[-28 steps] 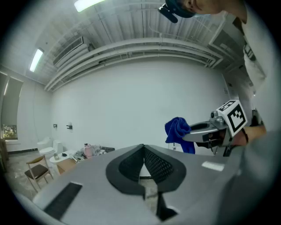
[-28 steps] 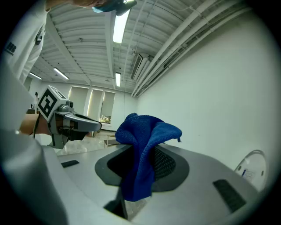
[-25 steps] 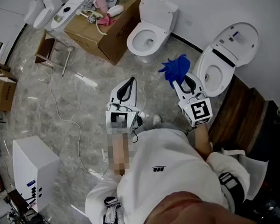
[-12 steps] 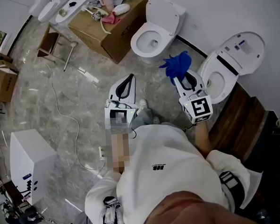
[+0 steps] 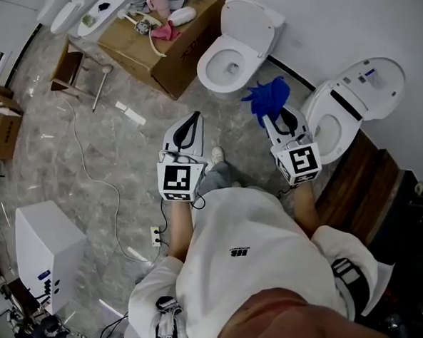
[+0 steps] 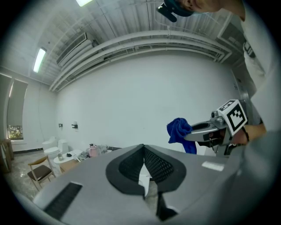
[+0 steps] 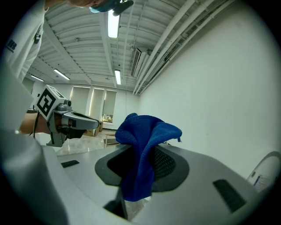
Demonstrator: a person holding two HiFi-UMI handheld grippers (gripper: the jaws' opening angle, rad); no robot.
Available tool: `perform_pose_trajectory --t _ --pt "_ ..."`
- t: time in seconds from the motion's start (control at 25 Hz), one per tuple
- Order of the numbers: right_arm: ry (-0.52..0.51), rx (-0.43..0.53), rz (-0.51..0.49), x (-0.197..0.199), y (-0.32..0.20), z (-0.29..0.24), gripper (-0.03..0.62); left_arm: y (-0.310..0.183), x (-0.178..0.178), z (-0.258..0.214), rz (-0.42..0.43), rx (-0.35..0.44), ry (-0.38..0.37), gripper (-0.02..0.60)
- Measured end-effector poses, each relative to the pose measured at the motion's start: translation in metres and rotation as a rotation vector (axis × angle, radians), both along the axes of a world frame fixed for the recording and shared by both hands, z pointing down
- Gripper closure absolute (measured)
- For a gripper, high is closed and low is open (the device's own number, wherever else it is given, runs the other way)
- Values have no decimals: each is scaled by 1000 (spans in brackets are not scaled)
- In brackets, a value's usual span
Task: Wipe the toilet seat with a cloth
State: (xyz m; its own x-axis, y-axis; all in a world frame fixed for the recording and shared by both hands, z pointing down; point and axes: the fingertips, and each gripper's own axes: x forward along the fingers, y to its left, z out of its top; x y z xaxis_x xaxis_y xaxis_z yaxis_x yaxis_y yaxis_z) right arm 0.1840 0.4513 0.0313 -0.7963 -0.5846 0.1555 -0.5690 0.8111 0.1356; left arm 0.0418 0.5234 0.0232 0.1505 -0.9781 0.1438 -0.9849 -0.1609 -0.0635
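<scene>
Two white toilets stand against the wall in the head view. One toilet (image 5: 230, 60) is at the top middle with its lid up. The other toilet (image 5: 321, 111) is at the right, with its seat exposed and its lid (image 5: 374, 80) raised. My right gripper (image 5: 267, 115) hovers just left of that right toilet, shut on a blue cloth (image 5: 267, 97) that bunches over its tips. The blue cloth (image 7: 144, 151) drapes between the jaws in the right gripper view. My left gripper (image 5: 194, 120) is held beside it over the floor, jaws shut with nothing in them (image 6: 143, 148).
An open cardboard box (image 5: 157, 43) with clutter sits left of the middle toilet. A wooden chair (image 5: 66, 66) and more boxes (image 5: 1, 120) stand farther left. A white cable (image 5: 90, 172) runs across the marble floor. A white unit (image 5: 48, 246) is at lower left, a dark wooden cabinet (image 5: 362, 184) at right.
The person has stepped a little toward the toilets, so both have shifted in the head view. Both grippers keep their pose, the right still holding the cloth.
</scene>
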Motion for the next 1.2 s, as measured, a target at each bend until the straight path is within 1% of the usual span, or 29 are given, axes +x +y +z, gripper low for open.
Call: perform_pose_trajectory --t 0.28,0.56,0.88,1.2 --pt "19 -15 16 -42 -46 4 493 -48 -43 5 16 -15 10 571" --pt "30 -27 54 -73 -87 7 493 -94 -79 8 46 -16 17 571" --pt "42 -40 94 -97 -130 17 493 -146 -101 18 97 -26 16 571" --pt "59 -48 102 -117 -175 31 493 -198 -120 36 101 -39 24 571"
